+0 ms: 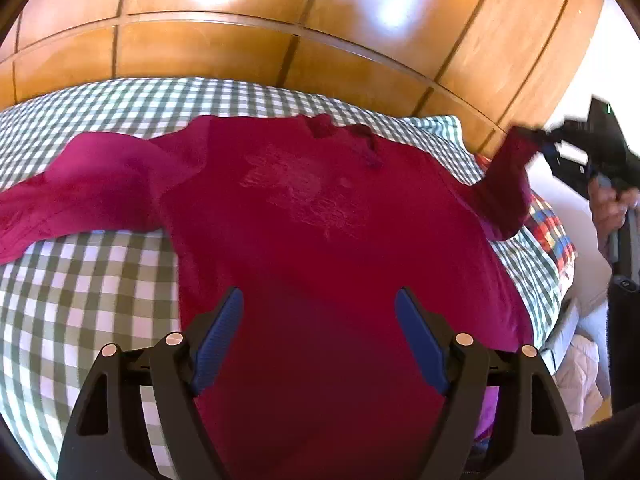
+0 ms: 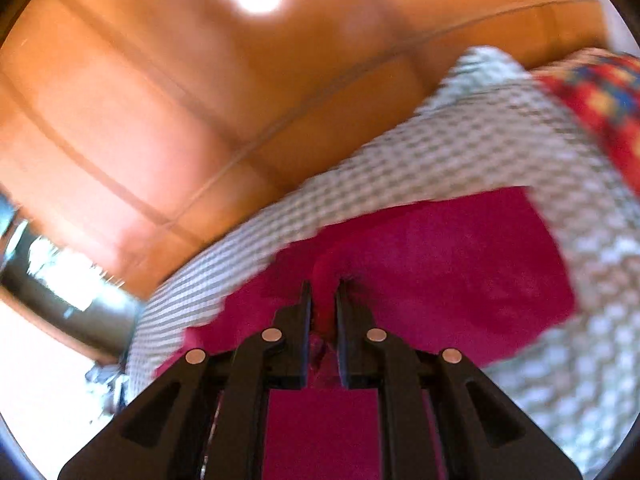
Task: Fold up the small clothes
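— Lying flat on the bed, a dark pink shirt (image 1: 320,216), front up, with a faded print on the chest. Spread over a green and white checked sheet (image 1: 88,280).

— And the sleeves?

— One sleeve (image 1: 80,188) stretched out to the left, resting on the sheet. Other sleeve (image 1: 510,184) lifted up off the bed on the right side.

— Lifted by what?

— Pinched by the right gripper (image 2: 324,288). Jaws nearly closed, with a fold of pink cloth squeezed between them. Seen from the left camera too, far off at the right edge (image 1: 560,140), with a hand (image 1: 612,204) just under it. Blurry in its own camera, so hard to tell more.

— And the left gripper (image 1: 320,300)?

— Hanging over the bottom part of the shirt, pointing down at it. Blue pads (image 1: 224,328) wide apart, nothing caught between them. Cannot tell if the tips touch the cloth.

— Anything else close by?

— Bright checked cloth (image 1: 552,232) in red, blue and yellow past the right side of the sheet. Behind the bed, shiny brown wooden panels (image 1: 280,32) with white glare spots. Something pale and quilted (image 1: 580,376) low at the right, beside the bed.
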Demonstrator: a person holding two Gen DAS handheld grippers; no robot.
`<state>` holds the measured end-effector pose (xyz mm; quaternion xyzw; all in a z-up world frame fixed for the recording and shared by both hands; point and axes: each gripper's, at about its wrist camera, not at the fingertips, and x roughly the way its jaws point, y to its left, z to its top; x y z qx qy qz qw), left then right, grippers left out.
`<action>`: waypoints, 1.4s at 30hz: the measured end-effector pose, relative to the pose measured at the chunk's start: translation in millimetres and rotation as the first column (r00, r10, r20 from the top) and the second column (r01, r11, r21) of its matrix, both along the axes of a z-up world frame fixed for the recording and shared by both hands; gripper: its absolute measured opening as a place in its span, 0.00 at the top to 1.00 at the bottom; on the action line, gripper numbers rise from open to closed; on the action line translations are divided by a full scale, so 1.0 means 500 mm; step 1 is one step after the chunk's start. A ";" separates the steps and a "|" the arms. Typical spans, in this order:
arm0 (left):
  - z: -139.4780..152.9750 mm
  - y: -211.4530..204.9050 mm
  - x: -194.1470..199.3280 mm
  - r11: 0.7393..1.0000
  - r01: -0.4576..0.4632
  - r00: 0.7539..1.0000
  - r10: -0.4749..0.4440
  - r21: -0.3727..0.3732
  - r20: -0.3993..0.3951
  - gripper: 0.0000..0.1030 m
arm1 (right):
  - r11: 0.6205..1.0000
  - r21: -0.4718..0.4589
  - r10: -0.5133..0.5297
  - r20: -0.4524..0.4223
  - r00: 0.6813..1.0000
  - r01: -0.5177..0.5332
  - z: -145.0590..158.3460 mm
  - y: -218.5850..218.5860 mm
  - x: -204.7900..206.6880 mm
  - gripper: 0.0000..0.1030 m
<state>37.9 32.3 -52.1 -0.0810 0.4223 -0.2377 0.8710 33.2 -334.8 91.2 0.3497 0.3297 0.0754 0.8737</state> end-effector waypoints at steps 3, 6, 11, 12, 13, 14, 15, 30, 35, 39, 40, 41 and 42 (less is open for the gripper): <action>-0.002 0.015 0.011 0.999 -0.030 0.999 0.029 -0.027 -0.014 0.25 | 0.991 0.018 0.129 0.034 0.991 -0.129 0.016 0.121 0.063 0.91; -0.004 0.030 0.027 0.995 -0.057 0.997 0.053 -0.088 -0.050 0.25 | 0.961 0.014 0.274 0.043 0.961 -0.275 0.013 0.235 0.112 0.83; 0.003 0.046 0.050 0.986 -0.069 0.995 0.057 -0.149 -0.077 0.25 | 0.960 -0.025 0.279 0.080 0.957 -0.278 0.008 0.248 0.099 0.41; 0.007 0.048 0.055 0.986 -0.073 0.996 0.064 -0.149 -0.066 0.25 | 0.968 -0.021 0.252 0.078 0.965 -0.251 0.002 0.226 0.091 0.39; 0.010 0.047 0.060 0.986 -0.074 0.996 0.066 -0.149 -0.061 0.25 | 0.974 -0.021 0.226 0.075 0.971 -0.225 -0.005 0.208 0.085 0.39; 0.012 0.046 0.066 0.986 -0.074 0.996 0.066 -0.149 -0.059 0.25 | 0.982 -0.024 0.190 0.069 0.979 -0.189 -0.015 0.184 0.072 0.36; 0.014 0.043 0.073 0.986 -0.076 0.996 0.068 -0.148 -0.055 0.25 | 0.990 -0.034 0.142 0.055 0.988 -0.140 -0.028 0.152 0.055 0.35; -0.038 -0.054 0.241 0.997 -0.069 0.985 0.062 -0.036 -0.161 0.58 | 0.967 -0.011 -0.251 -0.214 0.944 0.255 -0.278 -0.134 -0.104 0.32; -0.034 -0.083 0.269 0.998 -0.056 0.990 0.059 0.025 -0.131 0.98 | 0.961 0.071 -0.247 -0.204 0.947 0.266 -0.286 -0.154 -0.053 0.32; 0.030 -0.054 0.279 0.997 -0.069 0.995 0.065 -0.040 -0.079 0.99 | 0.961 0.146 -0.204 -0.199 0.958 0.235 -0.299 -0.171 0.011 0.31; 0.050 -0.039 0.281 0.995 -0.075 0.996 0.072 -0.063 -0.055 0.99 | 0.962 0.159 -0.189 -0.196 0.962 0.222 -0.302 -0.169 0.023 0.31; 0.065 -0.027 0.283 0.994 -0.083 0.996 0.081 -0.077 -0.037 0.99 | 0.963 0.180 -0.166 -0.192 0.967 0.201 -0.306 -0.166 0.042 0.31; 0.078 -0.016 0.288 0.992 -0.092 0.996 0.090 -0.085 -0.023 0.99 | 0.965 0.186 -0.151 -0.194 0.969 0.188 -0.310 -0.162 0.058 0.31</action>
